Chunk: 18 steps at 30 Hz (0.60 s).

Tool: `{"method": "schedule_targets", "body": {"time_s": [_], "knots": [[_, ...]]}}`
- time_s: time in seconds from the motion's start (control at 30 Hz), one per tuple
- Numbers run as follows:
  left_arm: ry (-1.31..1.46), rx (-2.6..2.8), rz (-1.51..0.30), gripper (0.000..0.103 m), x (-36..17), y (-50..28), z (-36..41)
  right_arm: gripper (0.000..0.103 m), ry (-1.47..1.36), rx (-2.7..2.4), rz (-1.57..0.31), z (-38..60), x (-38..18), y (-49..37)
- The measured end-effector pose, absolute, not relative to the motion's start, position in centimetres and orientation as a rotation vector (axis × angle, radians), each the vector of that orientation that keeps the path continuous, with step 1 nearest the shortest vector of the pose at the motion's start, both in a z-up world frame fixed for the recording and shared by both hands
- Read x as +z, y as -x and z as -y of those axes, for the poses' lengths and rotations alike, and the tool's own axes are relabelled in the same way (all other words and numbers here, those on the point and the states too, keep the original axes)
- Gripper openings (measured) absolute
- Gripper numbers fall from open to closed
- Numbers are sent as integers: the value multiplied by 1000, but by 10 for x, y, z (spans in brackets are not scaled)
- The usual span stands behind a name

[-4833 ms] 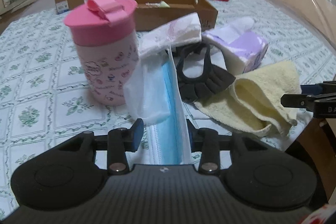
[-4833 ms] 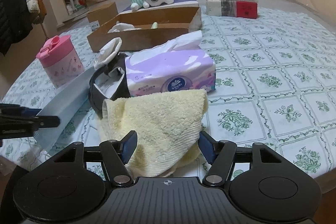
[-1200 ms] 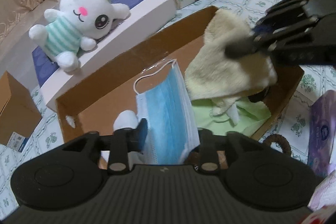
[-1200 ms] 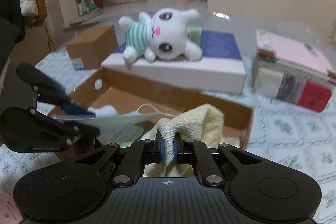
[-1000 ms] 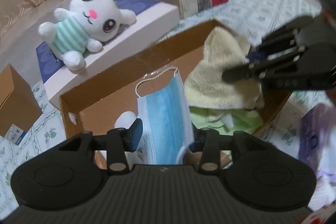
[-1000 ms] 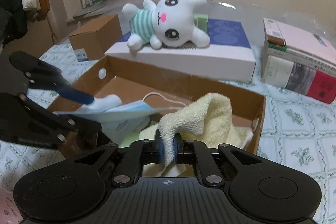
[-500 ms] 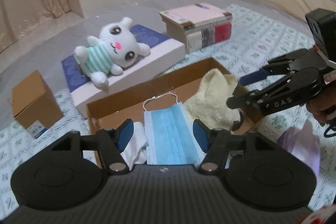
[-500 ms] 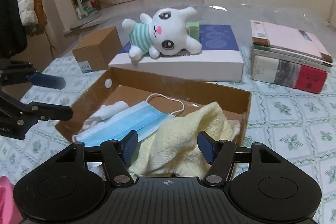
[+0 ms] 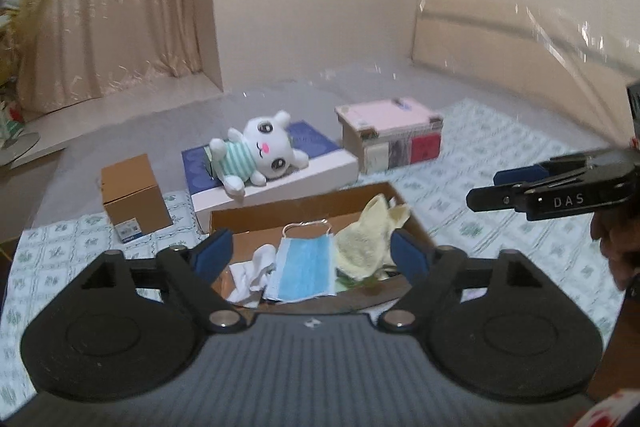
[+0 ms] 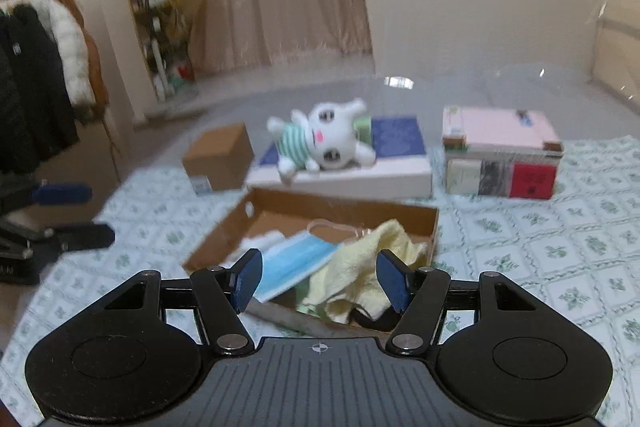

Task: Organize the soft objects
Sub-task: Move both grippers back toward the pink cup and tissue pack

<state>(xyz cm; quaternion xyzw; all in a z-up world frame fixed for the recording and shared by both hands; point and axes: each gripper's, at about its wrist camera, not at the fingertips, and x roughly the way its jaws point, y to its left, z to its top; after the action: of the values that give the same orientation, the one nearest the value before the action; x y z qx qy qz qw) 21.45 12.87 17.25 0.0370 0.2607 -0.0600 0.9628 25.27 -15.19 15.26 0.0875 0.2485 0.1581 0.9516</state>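
Brown cardboard makes the small closed box (image 9: pixel 134 199) at the left. Next comes the open cardboard tray (image 9: pixel 304 205), holding from left to right a white cloth (image 9: pixel 252 273), a blue face mask (image 9: pixel 306 265) and a yellow towel (image 9: pixel 366 241). The left gripper (image 9: pixel 311 253) hangs above the tray; its jaws are opening, with nothing gripped. The right gripper (image 10: pixel 319 275) stands parted and empty. A plush rabbit (image 9: pixel 256 155) lies on a flat box behind the tray.

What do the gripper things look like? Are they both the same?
Yes, they match. The left gripper and the right gripper are black, each with two rounded humps, a ribbed grey middle, silver screws and two fingers with blue pads. Seen from the side, the right one carries white letters, DAS.
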Motion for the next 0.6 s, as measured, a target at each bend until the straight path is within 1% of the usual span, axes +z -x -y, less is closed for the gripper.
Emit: {"method": "schedule_targets", "body": {"time_s": [0.2,0.3,0.4,0.6], "knots": [[-45,-47,-452,90,171,-134,-115,64,-212,316,-375,151,165,-169],[56,-9,-449,92,158,-93,-118,66,-241,308,-345,152,157,-132],[131,51,-466,92,138,-60,-119,69,-299,282,-354,155,141,-103],[219,199,-475,91,103,-9,-122,70,-291,250,-414,150,106,-59]]}}
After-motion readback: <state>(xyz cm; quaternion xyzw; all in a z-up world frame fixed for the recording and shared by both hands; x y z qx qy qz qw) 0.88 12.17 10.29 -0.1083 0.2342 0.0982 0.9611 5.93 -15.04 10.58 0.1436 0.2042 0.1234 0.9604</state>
